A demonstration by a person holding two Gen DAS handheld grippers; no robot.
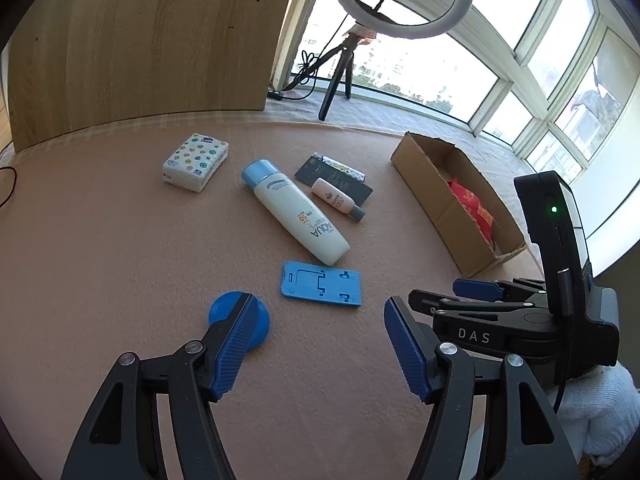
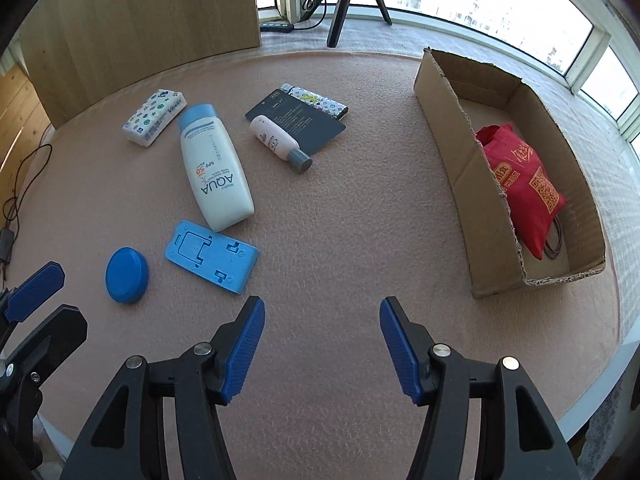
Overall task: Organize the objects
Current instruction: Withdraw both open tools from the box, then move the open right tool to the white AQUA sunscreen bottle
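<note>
The left hand-held gripper (image 1: pixel 320 344) hangs over the pink desk (image 1: pixel 100 260) with its jaws apart and nothing between them. No earlier picture is given, so only this stance can be told. Just behind its left finger lies a round blue lid (image 1: pixel 256 320), partly hidden by that finger; whether they touch I cannot tell. A little further lies the flat blue phone stand (image 1: pixel 322 286), and behind it the big white AQUA bottle (image 1: pixel 294 212) on its side. The right hand-held gripper (image 2: pixel 322 344) is also apart and empty, above bare desk. Far to its right stands the cardboard box (image 2: pixel 452 140), with a red bag (image 2: pixel 524 184) inside. Further back lie a small white bottle (image 2: pixel 278 142) on a dark card (image 2: pixel 298 118), and a tissue pack (image 2: pixel 154 116).
</note>
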